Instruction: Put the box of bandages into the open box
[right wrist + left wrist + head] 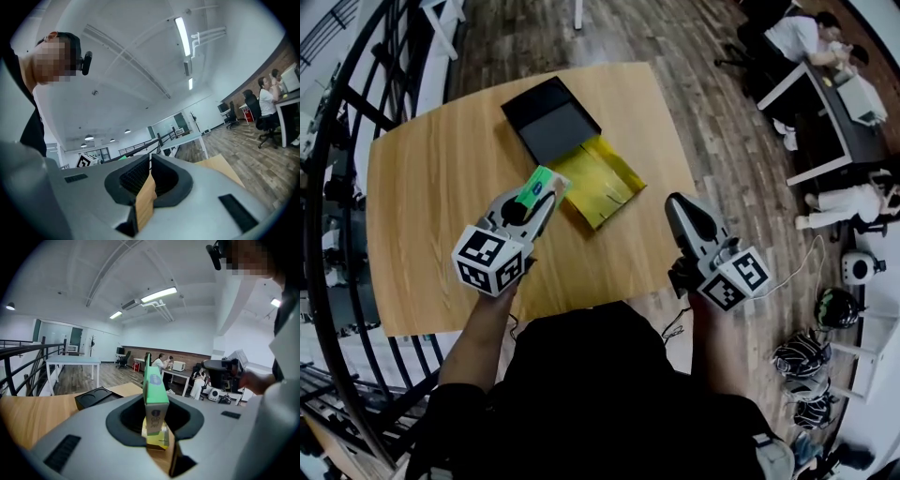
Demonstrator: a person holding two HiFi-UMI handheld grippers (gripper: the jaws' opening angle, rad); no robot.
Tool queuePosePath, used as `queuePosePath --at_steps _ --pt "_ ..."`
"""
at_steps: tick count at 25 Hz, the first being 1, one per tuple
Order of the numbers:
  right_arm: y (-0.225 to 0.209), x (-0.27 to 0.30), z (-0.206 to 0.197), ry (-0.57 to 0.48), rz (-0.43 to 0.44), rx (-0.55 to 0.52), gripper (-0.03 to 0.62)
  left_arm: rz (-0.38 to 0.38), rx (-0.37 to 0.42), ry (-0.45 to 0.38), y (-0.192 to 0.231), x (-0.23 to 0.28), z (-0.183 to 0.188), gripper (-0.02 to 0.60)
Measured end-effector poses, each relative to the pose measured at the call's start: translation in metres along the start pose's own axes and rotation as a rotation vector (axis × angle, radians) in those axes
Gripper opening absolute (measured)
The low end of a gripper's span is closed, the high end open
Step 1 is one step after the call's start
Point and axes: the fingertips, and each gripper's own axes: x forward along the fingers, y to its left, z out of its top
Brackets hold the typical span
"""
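The box of bandages (542, 184) is green and white, and my left gripper (546, 194) is shut on it. In the left gripper view the bandage box (154, 391) stands upright between the jaws of the left gripper (155, 414). It hangs over the near left edge of the open box's yellow-lined half (600, 180); the same yellow lining (157, 440) shows just below it. The black half (550, 119) lies behind. My right gripper (676, 203) hovers off the table's right edge, shut and empty, and the right gripper (149, 174) shows its pads meeting.
The wooden table (441, 187) ends close in front of me and at the right. A black railing (328, 169) runs along the left. Desks with seated people (811, 42) stand far right. Helmets (806, 361) lie on the floor at the right.
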Motion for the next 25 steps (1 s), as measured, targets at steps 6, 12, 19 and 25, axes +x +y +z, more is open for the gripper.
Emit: queuePosePath --at_steps 6,12,19,25 --pt "-0.033 0.007 -0.003 0.027 0.021 0.040 0.040 -0.028 0.007 0.084 -0.010 0.049 -0.014 0.097" --pt "-0.056 0.008 -0.009 0.064 0.028 0.070 0.040 -0.065 -0.015 0.159 -0.021 0.089 -0.037 0.097" --pt "-0.085 0.008 -0.029 0.105 0.019 0.108 0.040 -0.087 -0.046 0.270 -0.016 0.134 -0.085 0.098" --pt "-0.104 0.009 -0.037 0.123 0.033 0.137 0.040 -0.104 -0.064 0.370 -0.021 0.160 -0.123 0.098"
